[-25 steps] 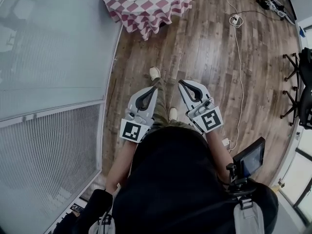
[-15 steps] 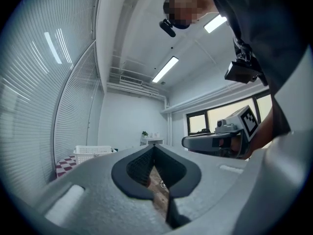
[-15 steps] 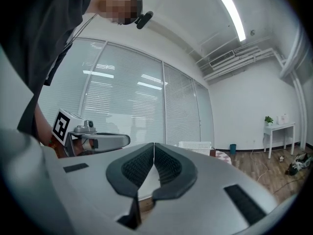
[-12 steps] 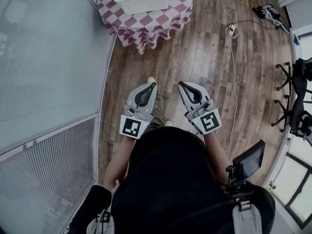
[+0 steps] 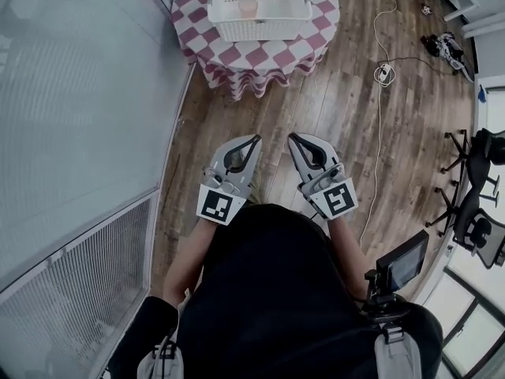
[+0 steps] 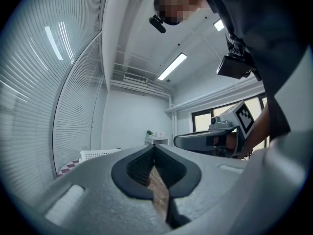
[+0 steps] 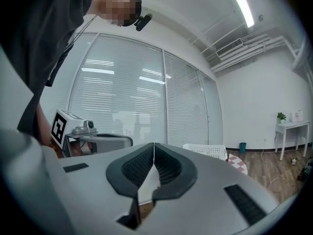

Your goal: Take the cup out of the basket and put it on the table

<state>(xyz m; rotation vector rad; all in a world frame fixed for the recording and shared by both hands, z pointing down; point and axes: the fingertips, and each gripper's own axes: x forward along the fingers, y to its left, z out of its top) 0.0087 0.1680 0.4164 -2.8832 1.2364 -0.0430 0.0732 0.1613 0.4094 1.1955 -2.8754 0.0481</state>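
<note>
A white slatted basket (image 5: 256, 6) stands on a round table with a red-and-white checked cloth (image 5: 260, 58), at the top of the head view. Inside it sits a pale pink cup (image 5: 248, 8). My left gripper (image 5: 254, 139) and right gripper (image 5: 292, 136) are held side by side at waist height over the wooden floor, well short of the table. Both are shut with nothing in them. In the left gripper view the left gripper (image 6: 154, 146) points level, with the basket (image 6: 98, 154) far off to the left. Past the right gripper (image 7: 154, 144) the basket (image 7: 205, 151) shows at a distance.
A glass wall with blinds (image 5: 79, 133) runs along the left. A white cable and power strip (image 5: 383, 73) lie on the floor to the right of the table. Office chairs (image 5: 473, 188) stand at the right edge. A small white side table with a plant (image 7: 292, 126) stands by the far wall.
The table and basket have come further into the head view and nearer, and the cup now shows. Both grippers have travelled forward together, still shut and side by side.
</note>
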